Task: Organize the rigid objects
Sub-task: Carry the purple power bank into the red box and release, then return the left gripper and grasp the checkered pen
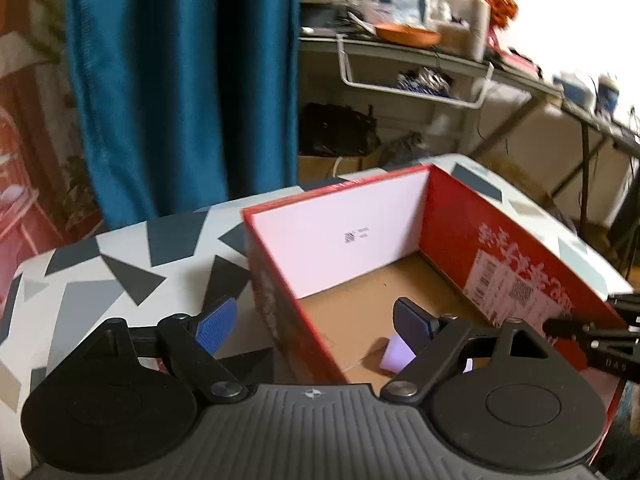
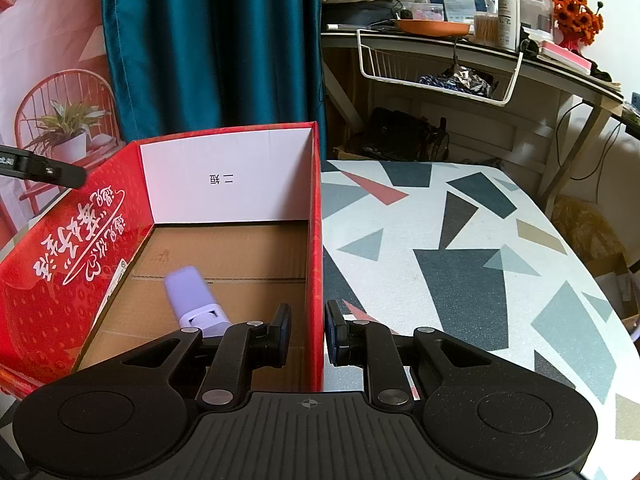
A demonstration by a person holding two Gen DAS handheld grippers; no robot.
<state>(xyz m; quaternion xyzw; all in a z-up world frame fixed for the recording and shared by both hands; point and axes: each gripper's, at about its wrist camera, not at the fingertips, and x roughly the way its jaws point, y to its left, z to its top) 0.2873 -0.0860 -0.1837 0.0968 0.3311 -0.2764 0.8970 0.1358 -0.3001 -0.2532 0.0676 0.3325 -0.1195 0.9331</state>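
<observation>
One purple object point(image 2: 195, 300), a rounded plastic piece with a paler end, is seen lying on the brown cardboard floor of an open red box point(image 2: 68, 264), close to the box's near edge and nearer its left wall than its right. The box stands on a table point(image 2: 460, 248) covered in a grey, black and red triangle pattern, with its right wall running along the middle of the tabletop and its far wall toward the table's far edge.

The right gripper point(image 2: 307, 332) is held astride the box's right wall, one finger inside and one outside; its jaws are narrowly parted and whether the wall is actually pinched cannot be told.

The left gripper point(image 1: 316, 322) is spread wide across the box's left wall, with its right finger inside just above the purple object point(image 1: 396, 354) and its left finger outside over the table point(image 1: 120, 264). Nothing is gripped by it.

A blue curtain point(image 2: 212, 44) hangs behind the table.
</observation>
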